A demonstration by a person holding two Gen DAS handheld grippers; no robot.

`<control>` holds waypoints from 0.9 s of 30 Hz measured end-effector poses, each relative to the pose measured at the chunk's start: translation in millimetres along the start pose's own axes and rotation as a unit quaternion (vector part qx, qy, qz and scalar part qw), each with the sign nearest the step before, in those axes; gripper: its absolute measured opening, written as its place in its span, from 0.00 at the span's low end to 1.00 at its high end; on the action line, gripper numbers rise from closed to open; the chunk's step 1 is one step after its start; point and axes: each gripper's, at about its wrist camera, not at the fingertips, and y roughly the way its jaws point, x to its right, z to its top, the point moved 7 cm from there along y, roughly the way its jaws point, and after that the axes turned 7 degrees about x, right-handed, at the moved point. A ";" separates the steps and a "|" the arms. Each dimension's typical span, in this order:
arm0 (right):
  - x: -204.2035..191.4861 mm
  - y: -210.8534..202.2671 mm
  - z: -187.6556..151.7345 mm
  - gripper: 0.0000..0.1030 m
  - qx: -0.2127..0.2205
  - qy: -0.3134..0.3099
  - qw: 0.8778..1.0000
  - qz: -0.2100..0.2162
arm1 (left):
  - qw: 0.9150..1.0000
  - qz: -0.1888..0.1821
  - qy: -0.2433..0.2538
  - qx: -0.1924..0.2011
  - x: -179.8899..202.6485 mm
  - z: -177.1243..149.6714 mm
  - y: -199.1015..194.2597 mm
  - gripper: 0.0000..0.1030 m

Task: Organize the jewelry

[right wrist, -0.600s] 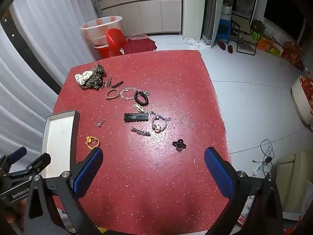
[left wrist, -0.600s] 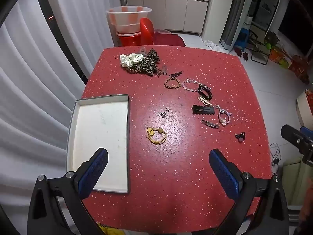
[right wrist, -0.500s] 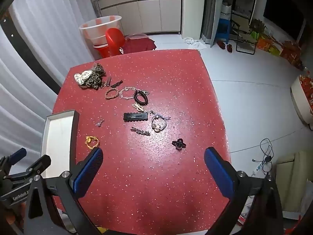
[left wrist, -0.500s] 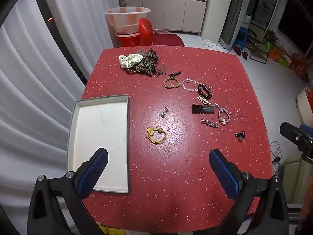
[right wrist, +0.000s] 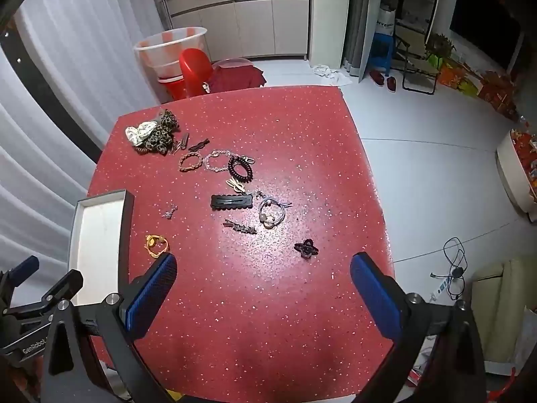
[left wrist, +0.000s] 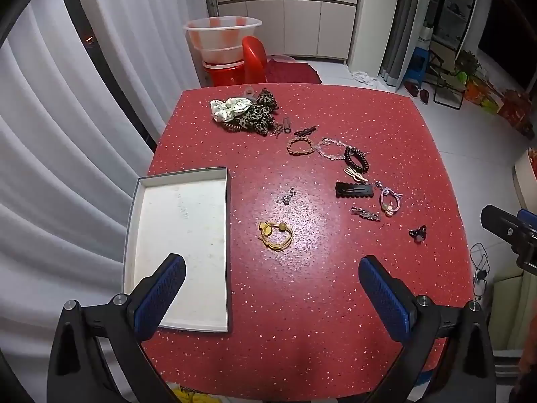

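- White pleated curtain [left wrist: 67, 154] along table's left edge.
- Pale tiled floor [right wrist: 429, 174] right of red speckled table [right wrist: 268, 302].
- Cream cabinets [right wrist: 255, 23] on far wall.
- Red chair [left wrist: 253, 60] & striped basin [left wrist: 221, 38] beyond table's far edge.

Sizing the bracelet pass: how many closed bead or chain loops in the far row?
3, side by side: brown braided bracelet at left, clear crystal bracelet in the middle, black coil band at right. Others may hide under the scrunchie pile.
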 end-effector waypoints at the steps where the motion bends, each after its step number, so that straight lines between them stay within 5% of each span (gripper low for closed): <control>1: 0.1 -0.1 -0.1 1.00 0.000 0.000 1.000 -0.001 | 1.000 0.001 0.000 0.000 0.4 -0.7 0.1 1.00; 27: -6.4 2.7 -1.2 1.00 -0.001 -0.003 1.000 0.000 | 1.000 0.007 -0.005 -0.004 -2.8 -2.5 1.9 1.00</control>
